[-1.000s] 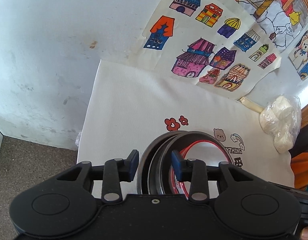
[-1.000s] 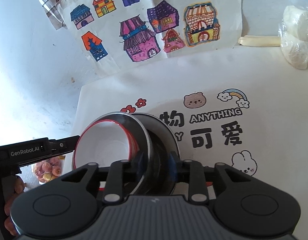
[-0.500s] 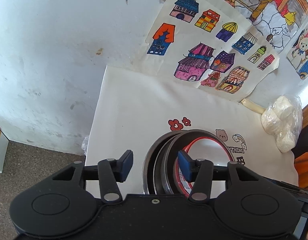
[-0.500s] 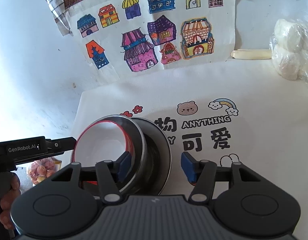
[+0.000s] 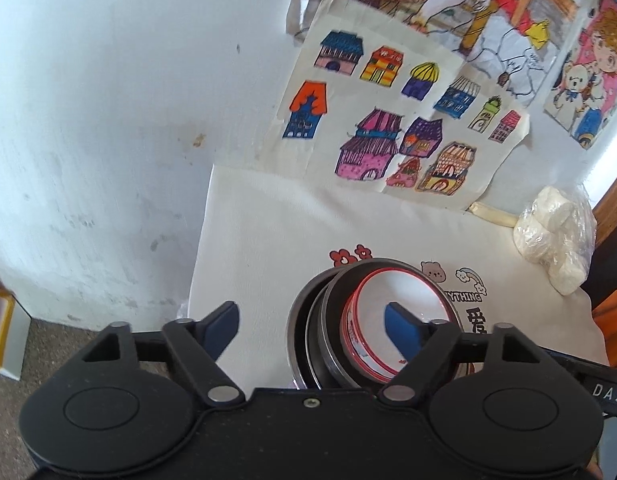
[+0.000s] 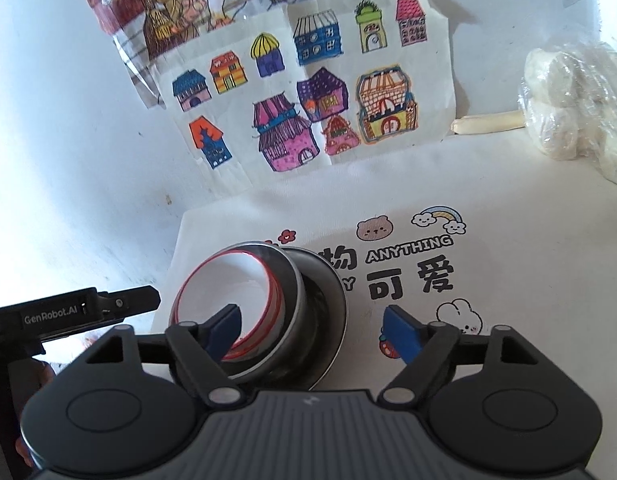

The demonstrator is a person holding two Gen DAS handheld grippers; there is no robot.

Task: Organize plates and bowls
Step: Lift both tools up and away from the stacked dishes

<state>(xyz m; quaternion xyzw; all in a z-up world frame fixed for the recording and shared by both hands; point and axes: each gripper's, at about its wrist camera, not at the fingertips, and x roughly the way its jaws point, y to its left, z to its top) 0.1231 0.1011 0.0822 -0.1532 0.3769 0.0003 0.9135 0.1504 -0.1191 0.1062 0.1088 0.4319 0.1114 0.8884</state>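
A white bowl with a red rim (image 5: pixel 392 300) (image 6: pixel 228 280) sits nested in a steel bowl (image 5: pixel 336 320) (image 6: pixel 290 280), which rests on a wider steel plate (image 5: pixel 298 320) (image 6: pixel 332 300). The stack stands on a white printed cloth (image 5: pixel 268 232) (image 6: pixel 508 280). My left gripper (image 5: pixel 312 330) is open and empty, raised above the stack's left side. My right gripper (image 6: pixel 312 332) is open and empty above the stack's right side. The left gripper's body also shows in the right wrist view (image 6: pixel 88 308).
A bag of white buns (image 5: pixel 556 232) (image 6: pixel 576 108) and a pale stick (image 6: pixel 488 122) lie at the cloth's back right. Coloured house drawings (image 5: pixel 392 128) (image 6: pixel 308 96) hang on the white wall behind. The cloth's left edge drops to a grey floor (image 5: pixel 12 380).
Both grippers have opened wide and pulled up and back from the stack. The right gripper let go of the steel bowl's rim. The stack stays on the cloth.
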